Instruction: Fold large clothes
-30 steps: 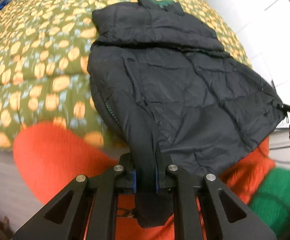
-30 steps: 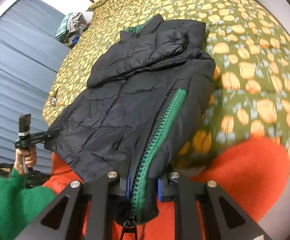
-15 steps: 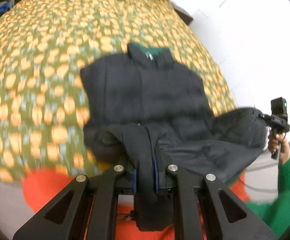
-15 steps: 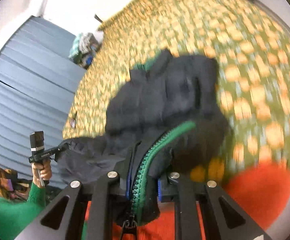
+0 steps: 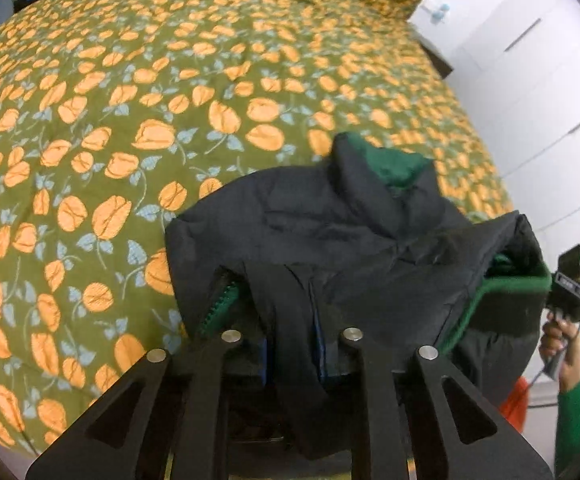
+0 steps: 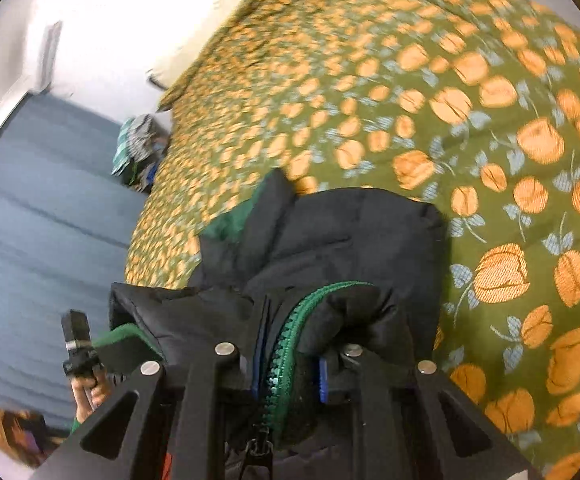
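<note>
- a black quilted puffer jacket with green lining (image 5: 330, 236) lies on the bed's olive bedspread printed with orange flowers (image 5: 110, 128), its collar (image 5: 370, 184) pointing away from the person and its lower half doubled up toward that collar.
- the left gripper (image 5: 292, 354) has a black strip of the hem between its fingers; the jaws are narrow and just opening, and the cloth looks barely pinched now.
- the right gripper (image 6: 288, 364) has the hem corner with the chunky green plastic zipper (image 6: 290, 336) between its fingers; these jaws too are narrow and starting to open, the fabric bunched between them.
- in the left camera's view the person's other hand in a green sleeve (image 5: 562, 344) shows at the far right, holding its tool.
- handling, as i'd judge it: the jacket looks light and puffy, soft all through, with a slick shell that would slide over itself and spring back from a fold unless pressed flat.
- the zipper edge and the hem seams seem the firmest parts, so those corners are the best places to take hold; a pinch in the middle of a padded panel would likely slip.
- nothing fragile here, though the zipper pull (image 6: 256, 446) dangling by the right gripper might snag.
</note>
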Motion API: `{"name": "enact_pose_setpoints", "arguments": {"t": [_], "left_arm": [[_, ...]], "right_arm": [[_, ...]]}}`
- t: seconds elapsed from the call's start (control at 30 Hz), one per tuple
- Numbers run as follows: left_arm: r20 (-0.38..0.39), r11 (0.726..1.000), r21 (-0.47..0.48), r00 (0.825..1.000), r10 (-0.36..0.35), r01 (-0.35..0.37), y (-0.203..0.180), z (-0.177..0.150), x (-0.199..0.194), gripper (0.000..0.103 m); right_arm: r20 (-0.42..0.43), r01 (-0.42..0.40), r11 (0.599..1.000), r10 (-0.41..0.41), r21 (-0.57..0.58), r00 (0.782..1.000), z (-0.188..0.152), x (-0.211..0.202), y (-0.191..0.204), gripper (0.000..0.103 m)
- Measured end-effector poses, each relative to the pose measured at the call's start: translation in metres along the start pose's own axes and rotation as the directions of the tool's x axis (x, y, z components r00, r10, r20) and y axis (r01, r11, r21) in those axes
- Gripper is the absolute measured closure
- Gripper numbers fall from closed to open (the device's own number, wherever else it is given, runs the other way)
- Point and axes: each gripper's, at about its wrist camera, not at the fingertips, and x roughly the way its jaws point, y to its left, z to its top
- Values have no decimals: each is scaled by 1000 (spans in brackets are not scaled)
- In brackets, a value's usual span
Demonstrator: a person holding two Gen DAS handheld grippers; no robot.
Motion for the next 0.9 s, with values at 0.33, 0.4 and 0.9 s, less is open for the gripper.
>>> {"name": "enact_pose_setpoints", "arguments": {"t": [0.33, 0.4, 0.9], "left_arm": [[97, 954, -172, 968, -231, 245, 21, 32, -27, 3], [107, 949, -168, 962, -252, 267, 25, 36, -34, 3], [-23, 992, -11, 992, 123, -123, 22, 0, 54, 44]], "right_arm": [[65, -219, 941, 209, 256, 976, 19, 11, -37, 21], [87, -229, 946, 214, 228, 973, 24, 3, -30, 14], [14, 316, 918, -322, -240, 947, 14, 59, 2, 17]]}}
